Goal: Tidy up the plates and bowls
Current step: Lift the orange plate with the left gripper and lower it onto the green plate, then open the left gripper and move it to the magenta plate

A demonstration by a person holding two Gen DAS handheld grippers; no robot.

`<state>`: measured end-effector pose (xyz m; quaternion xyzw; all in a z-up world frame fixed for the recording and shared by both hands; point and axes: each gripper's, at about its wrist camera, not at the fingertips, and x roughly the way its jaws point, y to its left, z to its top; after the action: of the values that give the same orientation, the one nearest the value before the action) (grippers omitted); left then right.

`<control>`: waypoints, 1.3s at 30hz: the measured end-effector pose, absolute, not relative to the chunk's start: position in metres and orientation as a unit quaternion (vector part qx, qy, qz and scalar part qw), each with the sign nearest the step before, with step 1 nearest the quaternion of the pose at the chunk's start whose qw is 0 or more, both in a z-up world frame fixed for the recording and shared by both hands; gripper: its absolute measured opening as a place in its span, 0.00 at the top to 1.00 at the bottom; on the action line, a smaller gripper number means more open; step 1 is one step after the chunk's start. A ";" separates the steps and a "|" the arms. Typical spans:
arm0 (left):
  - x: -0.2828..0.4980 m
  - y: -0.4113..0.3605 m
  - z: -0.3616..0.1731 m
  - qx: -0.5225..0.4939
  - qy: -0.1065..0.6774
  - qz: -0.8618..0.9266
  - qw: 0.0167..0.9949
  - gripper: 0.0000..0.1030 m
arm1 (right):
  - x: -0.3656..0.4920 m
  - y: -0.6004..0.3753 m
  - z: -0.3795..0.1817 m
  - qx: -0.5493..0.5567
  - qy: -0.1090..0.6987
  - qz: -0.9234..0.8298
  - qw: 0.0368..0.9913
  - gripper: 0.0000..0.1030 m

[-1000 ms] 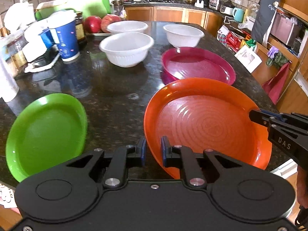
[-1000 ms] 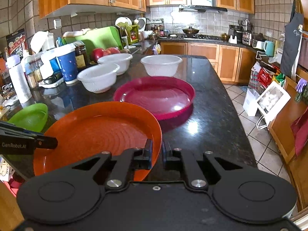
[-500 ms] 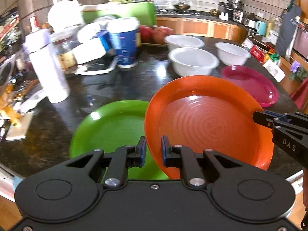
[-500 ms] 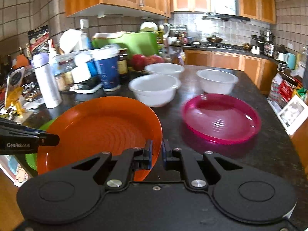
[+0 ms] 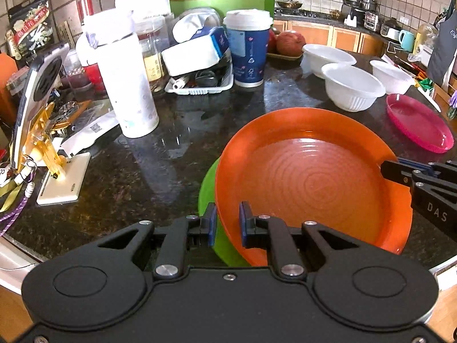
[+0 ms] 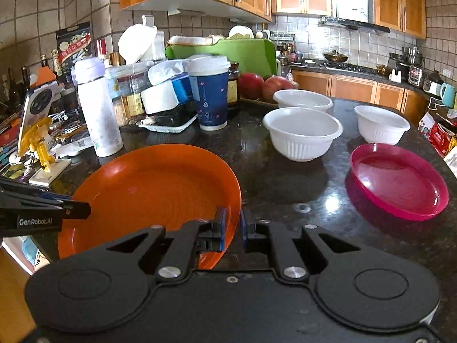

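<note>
Two handheld grippers grip one orange plate by opposite edges above a dark granite counter: the left gripper pinches its near-left rim, the right gripper its near-right rim. The plate sits over a green plate, which shows only as a sliver at its left. Far right lie a magenta plate and three white bowls, with a blue paper cup behind.
</note>
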<state>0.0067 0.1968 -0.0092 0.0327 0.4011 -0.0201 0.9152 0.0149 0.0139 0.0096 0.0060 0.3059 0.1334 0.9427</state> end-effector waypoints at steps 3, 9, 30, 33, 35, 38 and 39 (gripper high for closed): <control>0.013 0.206 -0.016 0.032 0.407 -0.030 0.912 0.80 | 0.017 0.023 0.006 0.003 0.310 0.123 0.943 0.88; 0.019 0.213 -0.022 0.041 0.403 -0.046 0.913 0.80 | 0.021 0.035 -0.002 0.000 0.319 0.100 0.942 0.88; 0.021 0.236 -0.015 0.025 0.386 -0.085 0.918 0.70 | 0.013 0.043 -0.003 0.004 0.265 0.061 0.962 0.73; 0.017 0.238 -0.005 0.016 0.369 -0.093 0.925 0.68 | 0.011 0.037 0.003 0.017 0.237 0.049 0.970 0.68; 0.014 0.237 0.003 0.009 0.352 -0.100 0.931 0.54 | 0.008 0.033 0.008 0.023 0.206 0.037 0.978 0.61; 0.010 0.235 0.014 -0.012 0.311 -0.109 0.944 0.37 | -0.001 0.025 0.018 0.031 0.149 0.016 0.988 0.38; 0.009 0.233 0.017 -0.015 0.300 -0.110 0.947 0.37 | -0.004 0.022 0.021 0.032 0.130 0.002 0.991 0.33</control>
<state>0.0095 0.2332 0.0172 -0.0154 0.3001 -0.1099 0.9474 -0.0038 0.0220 0.0209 0.0320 0.1296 0.0022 0.9911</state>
